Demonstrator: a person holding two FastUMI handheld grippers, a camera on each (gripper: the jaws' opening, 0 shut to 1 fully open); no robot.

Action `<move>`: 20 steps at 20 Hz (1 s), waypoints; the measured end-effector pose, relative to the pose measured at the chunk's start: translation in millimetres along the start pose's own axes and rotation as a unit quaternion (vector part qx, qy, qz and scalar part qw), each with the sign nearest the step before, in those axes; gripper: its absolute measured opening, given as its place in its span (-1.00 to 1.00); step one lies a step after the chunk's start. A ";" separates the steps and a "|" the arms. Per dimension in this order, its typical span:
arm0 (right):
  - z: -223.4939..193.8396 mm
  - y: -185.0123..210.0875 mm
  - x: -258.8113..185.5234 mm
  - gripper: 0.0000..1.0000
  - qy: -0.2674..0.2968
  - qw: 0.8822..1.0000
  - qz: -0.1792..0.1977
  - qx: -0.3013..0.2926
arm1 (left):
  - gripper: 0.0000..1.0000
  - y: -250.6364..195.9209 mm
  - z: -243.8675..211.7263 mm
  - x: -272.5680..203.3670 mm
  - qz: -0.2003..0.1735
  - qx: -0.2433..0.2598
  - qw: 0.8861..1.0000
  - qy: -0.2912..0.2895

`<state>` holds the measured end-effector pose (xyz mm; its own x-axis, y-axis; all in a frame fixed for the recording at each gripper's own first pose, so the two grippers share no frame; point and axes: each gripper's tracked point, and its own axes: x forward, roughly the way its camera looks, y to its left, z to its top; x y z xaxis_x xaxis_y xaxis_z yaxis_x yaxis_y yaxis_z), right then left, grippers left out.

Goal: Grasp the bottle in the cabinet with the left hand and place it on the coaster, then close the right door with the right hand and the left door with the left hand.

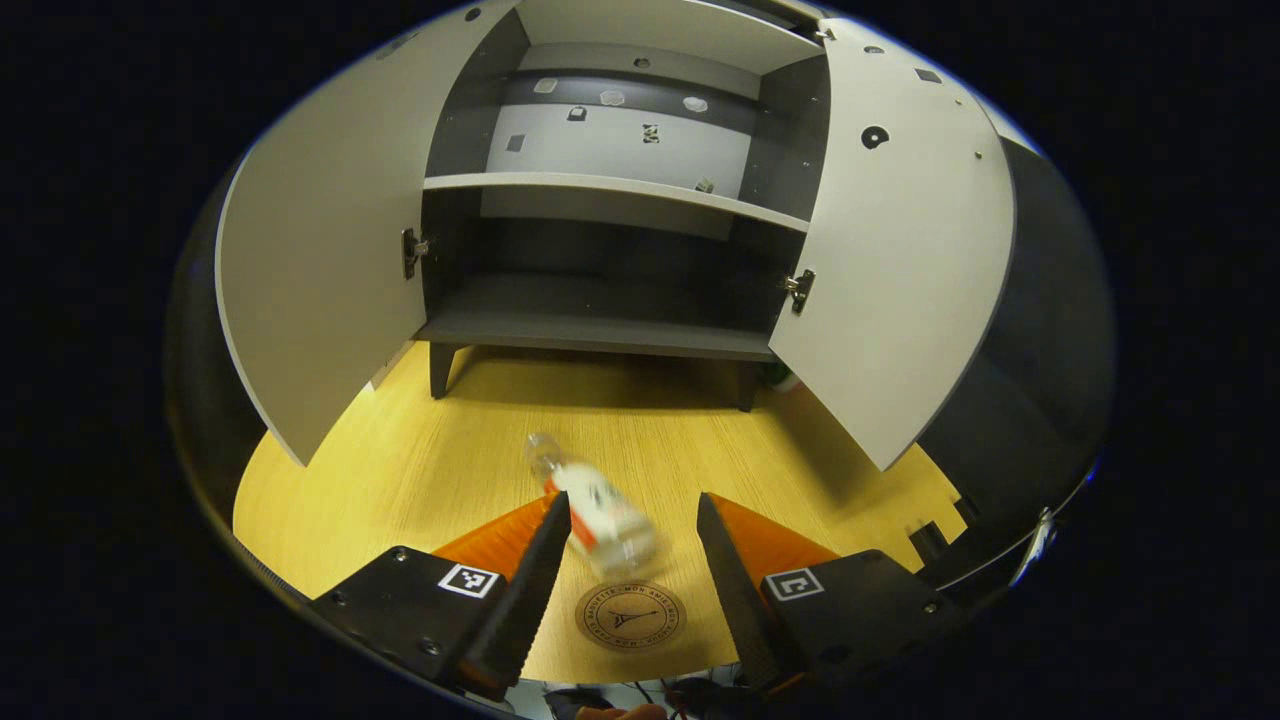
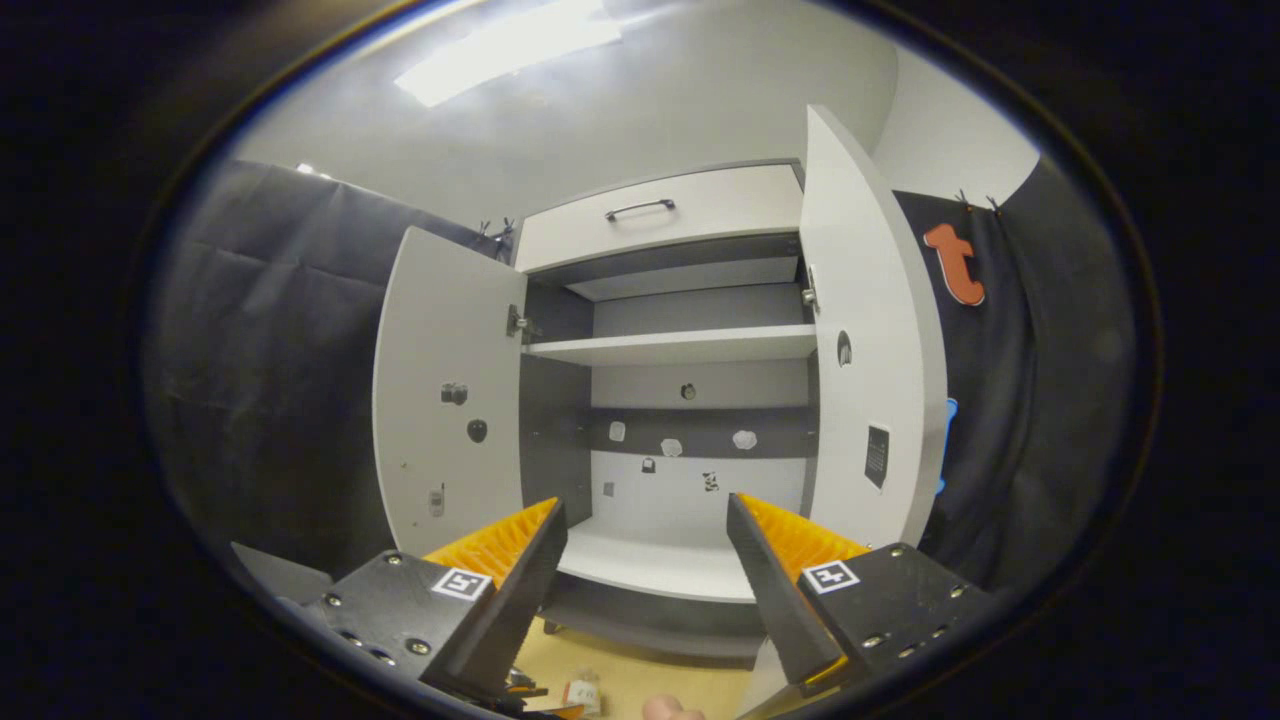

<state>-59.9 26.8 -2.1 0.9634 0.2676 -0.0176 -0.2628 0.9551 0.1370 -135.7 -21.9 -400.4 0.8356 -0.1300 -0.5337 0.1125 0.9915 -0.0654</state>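
In the left gripper view, the left tongs [image 1: 632, 525] sit at the bottom of the frame with their fingers spread wide apart and nothing clamped between them. Between the fingers, low in the centre of the frame, the small clear plastic bottle with a white and orange label [image 1: 598, 510] appears blurred and tilted, its cap end pointing to the upper left. Its lower end lies close to the left finger; whether it touches that finger cannot be told. Just below the bottle, near the bottom centre, the round brown coaster with a dark printed ring [image 1: 630, 616] lies flat on the light yellow wood-grain worktop [image 1: 400, 470]. The bottle's bottom end is just above the coaster's rim in the frame; whether it rests on it cannot be told.

Across the upper half of that frame stands the grey cabinet with dark inner walls [image 1: 610, 300], both doors swung open: the pale grey left door [image 1: 320, 290] at centre left, the pale grey right door [image 1: 900, 270] at centre right.

In the right gripper view, the right tongs [image 2: 647, 525] are likewise wide open and empty at the bottom of the frame, facing the cabinet's open interior, with a drawer with a metal handle [image 2: 640, 208] above it.
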 end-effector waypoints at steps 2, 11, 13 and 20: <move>0.8 -0.8 0.5 0.94 -0.001 1.000 0.000 0.001 | 0.63 -0.2 4.2 -3.3 0.001 0.006 1.000 -0.006; 0.7 -9.9 -4.6 0.94 -0.008 1.000 -0.016 -0.006 | 0.64 5.7 4.5 1.1 0.005 0.002 1.000 -0.001; -10.2 -8.4 -2.4 0.94 0.003 1.000 -0.013 -0.010 | 0.63 10.8 6.1 2.4 0.011 -0.001 1.000 -0.001; -53.2 6.2 8.8 0.95 0.046 0.999 0.001 -0.026 | 0.63 38.4 21.0 1.2 0.038 -0.029 0.999 -0.016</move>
<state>-55.9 41.9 -54.1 0.9545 0.2775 -0.1094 -0.2690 0.9593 0.0864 -119.1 15.9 -385.9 0.8577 -0.0539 -0.5113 0.0182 0.9970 -0.0746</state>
